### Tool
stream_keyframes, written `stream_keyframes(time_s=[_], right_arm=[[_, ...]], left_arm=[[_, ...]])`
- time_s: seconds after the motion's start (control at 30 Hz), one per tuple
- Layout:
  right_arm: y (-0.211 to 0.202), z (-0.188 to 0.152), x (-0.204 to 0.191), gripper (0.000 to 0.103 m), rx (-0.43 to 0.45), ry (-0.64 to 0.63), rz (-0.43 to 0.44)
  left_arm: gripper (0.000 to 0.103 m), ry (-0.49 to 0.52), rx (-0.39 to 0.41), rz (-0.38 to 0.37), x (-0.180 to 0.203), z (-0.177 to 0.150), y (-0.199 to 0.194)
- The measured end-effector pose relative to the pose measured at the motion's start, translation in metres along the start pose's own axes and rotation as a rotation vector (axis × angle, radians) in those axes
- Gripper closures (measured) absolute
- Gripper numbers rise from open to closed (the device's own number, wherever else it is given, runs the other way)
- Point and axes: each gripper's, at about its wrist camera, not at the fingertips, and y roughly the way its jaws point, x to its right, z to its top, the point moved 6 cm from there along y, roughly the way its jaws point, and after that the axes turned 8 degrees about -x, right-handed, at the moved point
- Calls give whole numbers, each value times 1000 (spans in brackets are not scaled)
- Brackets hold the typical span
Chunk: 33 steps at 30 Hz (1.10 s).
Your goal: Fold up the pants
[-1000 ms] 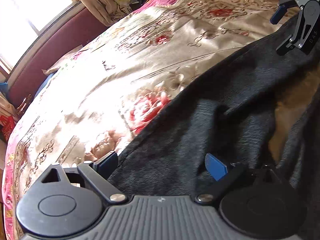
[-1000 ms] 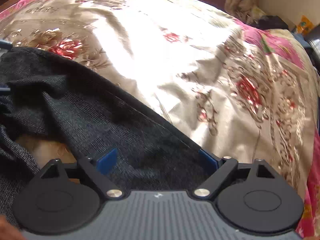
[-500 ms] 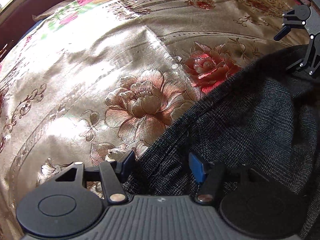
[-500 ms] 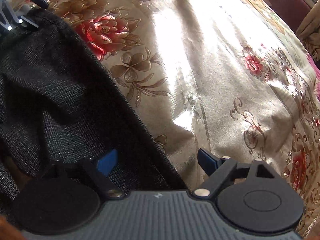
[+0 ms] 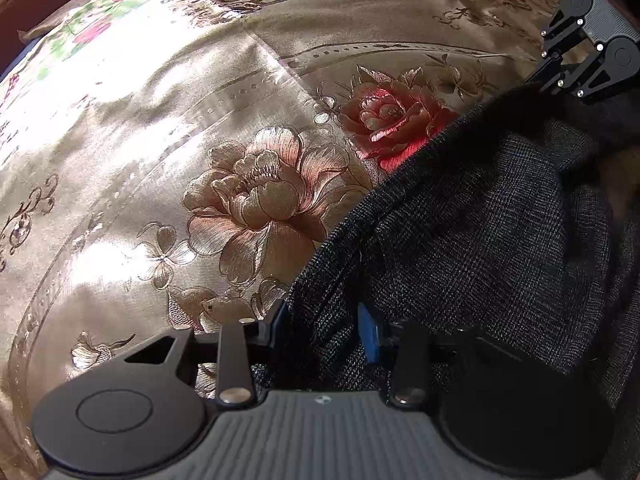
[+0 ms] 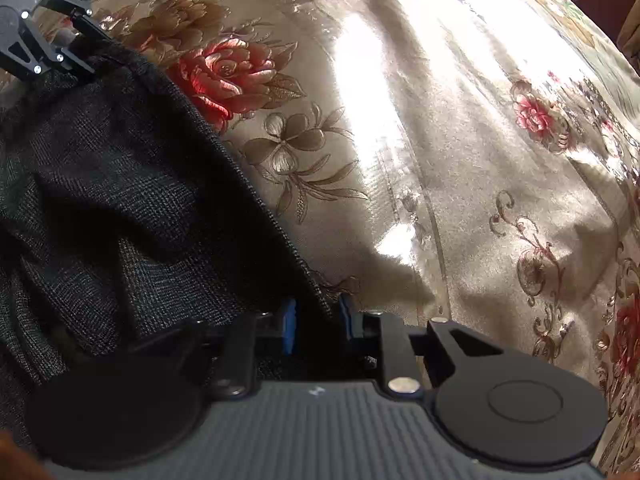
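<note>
1. Both pairs of jaws have just been closing; the left gripper [image 5: 326, 330] and right gripper [image 6: 316, 326] each clamp the pants [image 5: 480, 240] edge.
2. The pants lie rumpled on the bed [image 5: 160, 160].
3. Lifting for a fold looks possible.

The pants [image 5: 480, 216] are dark charcoal with a fine woven check, lying rumpled on a bed. In the left wrist view they fill the lower right, their hemmed edge running diagonally from upper right to lower middle. In the right wrist view the pants [image 6: 120, 184] fill the left side, the edge slanting down to the bottom middle. Deep folds and creases cross the cloth.
</note>
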Motion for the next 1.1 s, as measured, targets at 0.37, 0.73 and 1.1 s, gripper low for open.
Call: stream_keyframes(time_s=[0.37, 0.73, 1.1], right_arm=[[7, -1, -11, 91, -3, 25, -42], [-8, 0, -12, 99, 5, 49, -80], [-123, 1, -30, 100, 218, 53, -227]], left_arm=[[33, 24, -6, -34, -14, 1, 6], [77, 22, -4, 24, 1, -6, -12], [80, -6, 165, 166, 15, -24, -101]])
